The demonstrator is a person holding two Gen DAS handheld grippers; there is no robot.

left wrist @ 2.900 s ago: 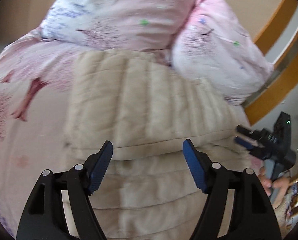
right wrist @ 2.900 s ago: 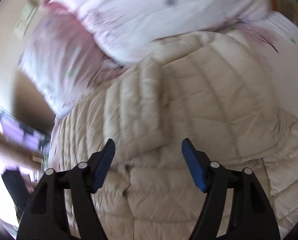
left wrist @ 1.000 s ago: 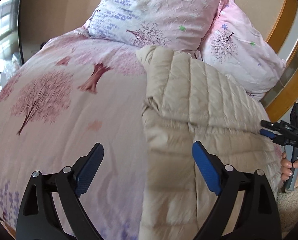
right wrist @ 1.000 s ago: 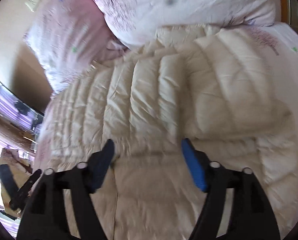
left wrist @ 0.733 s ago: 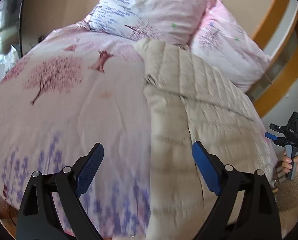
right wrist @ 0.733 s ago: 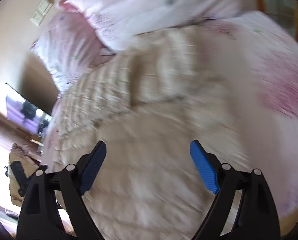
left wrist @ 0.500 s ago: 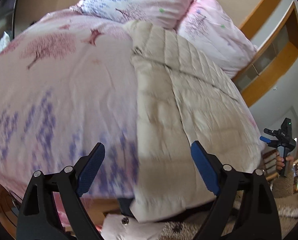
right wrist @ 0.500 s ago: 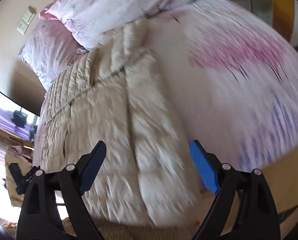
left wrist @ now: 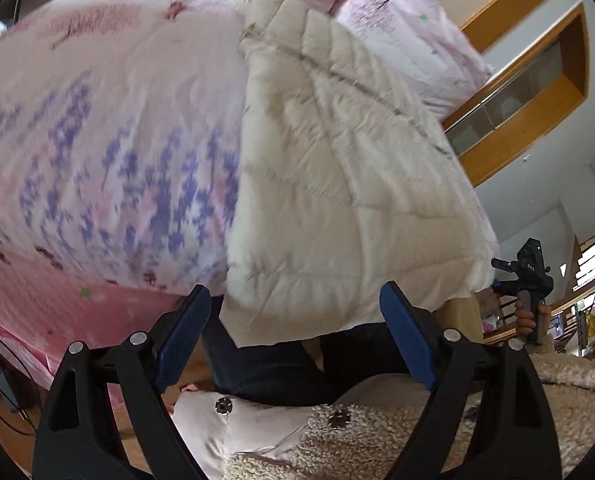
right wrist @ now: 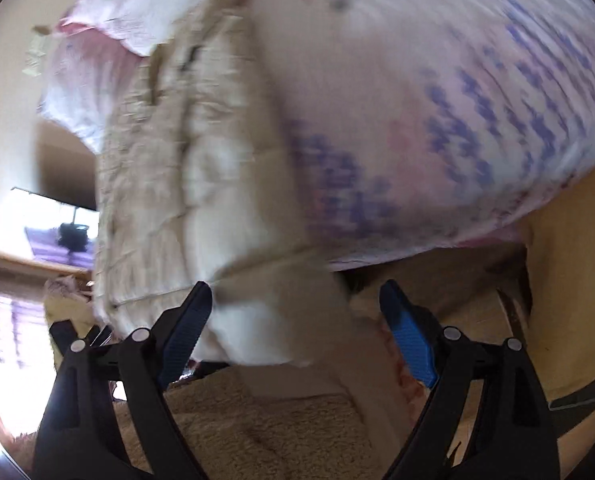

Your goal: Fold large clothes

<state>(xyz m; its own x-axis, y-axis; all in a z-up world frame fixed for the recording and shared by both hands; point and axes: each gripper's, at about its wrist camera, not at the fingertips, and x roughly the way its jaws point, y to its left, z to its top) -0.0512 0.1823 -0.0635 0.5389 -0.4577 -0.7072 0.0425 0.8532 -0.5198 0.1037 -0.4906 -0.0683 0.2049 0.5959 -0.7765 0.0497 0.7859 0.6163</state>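
- The cream quilted coat (left wrist: pixel 337 184) lies lengthwise on the pink floral bed (left wrist: pixel 97 120), its hem overhanging the near edge.
- The left gripper (left wrist: pixel 293 340) and right gripper (right wrist: pixel 297 332) hover at that hem, jaws wide apart, holding nothing.
- Best pinch both hem corners evenly, through all layers, before lifting toward the pillows (left wrist: pixel 397 20).

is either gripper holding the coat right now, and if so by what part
Nothing is held. The left gripper and right gripper both stand open near the hem of the cream quilted coat, pads not pressing on it.
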